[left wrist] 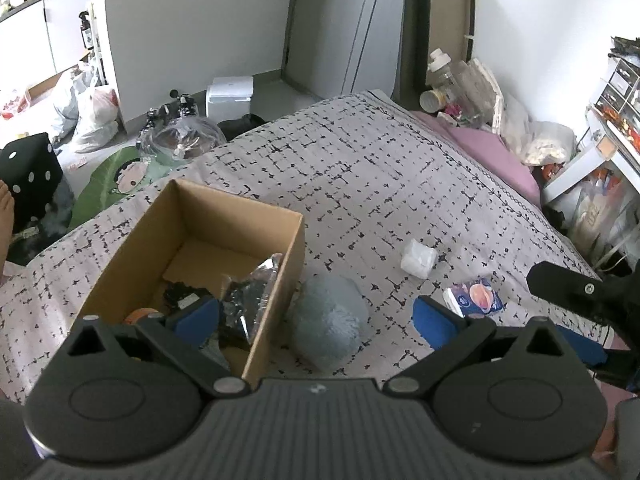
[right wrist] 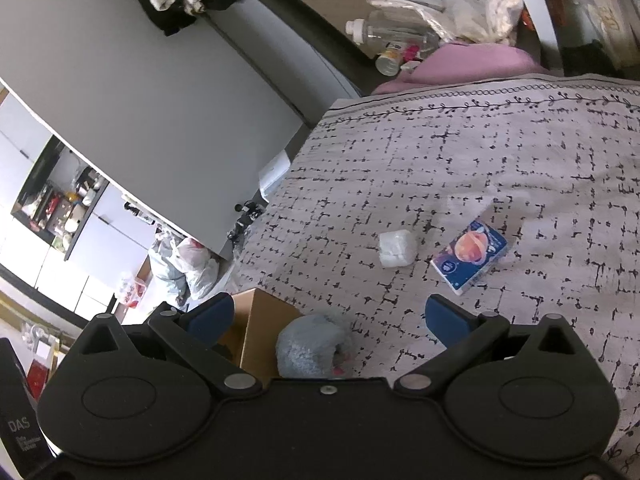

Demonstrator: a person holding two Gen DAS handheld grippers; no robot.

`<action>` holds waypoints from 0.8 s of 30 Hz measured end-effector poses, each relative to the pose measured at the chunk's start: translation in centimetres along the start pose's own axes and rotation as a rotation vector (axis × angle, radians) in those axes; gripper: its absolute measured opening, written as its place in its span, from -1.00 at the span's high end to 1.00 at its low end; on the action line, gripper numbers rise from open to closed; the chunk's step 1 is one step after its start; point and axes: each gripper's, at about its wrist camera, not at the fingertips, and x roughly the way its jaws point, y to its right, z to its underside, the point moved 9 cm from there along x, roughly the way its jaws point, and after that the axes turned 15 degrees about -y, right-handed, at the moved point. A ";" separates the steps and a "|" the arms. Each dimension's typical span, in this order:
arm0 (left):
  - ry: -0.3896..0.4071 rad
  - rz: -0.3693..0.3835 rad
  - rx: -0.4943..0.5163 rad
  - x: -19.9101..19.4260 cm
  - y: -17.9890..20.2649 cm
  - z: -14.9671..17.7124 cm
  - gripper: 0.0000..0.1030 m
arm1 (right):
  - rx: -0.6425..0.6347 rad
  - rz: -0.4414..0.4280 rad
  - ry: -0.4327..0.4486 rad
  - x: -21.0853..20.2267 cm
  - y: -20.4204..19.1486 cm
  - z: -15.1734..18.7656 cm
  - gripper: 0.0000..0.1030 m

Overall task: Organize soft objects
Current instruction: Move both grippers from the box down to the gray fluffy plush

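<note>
Three soft items lie loose on the bed [left wrist: 380, 168], beside a cardboard box [left wrist: 192, 248].
Grey plush [left wrist: 328, 320] touching the box's outer wall; white wad [left wrist: 419, 258] and blue tissue pack [left wrist: 474, 297] near each other, further out. Left hand-held gripper [left wrist: 316, 316] spread wide, empty; right hand-held gripper [right wrist: 328, 320] likewise, above the plush.

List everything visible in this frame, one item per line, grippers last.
cardboard box: 1, brown, open, on the bed's left part
silver foil bag: 1, inside the box with dark items
fluffy plush: 1, grey-blue, on the bedspread against the box's right side
soft white packet: 1, mid-bed
tissue pack: 1, blue with orange print, right of the white packet
bedspread: 1, pale with black marks
pink pillow: 1, far bed edge
left gripper: open, empty
right gripper: open, empty
</note>
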 end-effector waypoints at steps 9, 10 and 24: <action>0.016 0.014 0.037 1.0 1.6 -0.4 -0.93 | 0.081 -0.027 -0.006 0.8 1.8 -0.5 -1.00; 0.015 0.015 0.042 1.3 1.8 -0.4 -0.93 | 0.092 -0.032 -0.012 1.0 2.0 -0.5 -0.99; -0.068 -0.061 0.146 6.7 2.8 1.2 -0.45 | 0.232 -0.029 -0.059 3.6 4.7 0.0 -0.97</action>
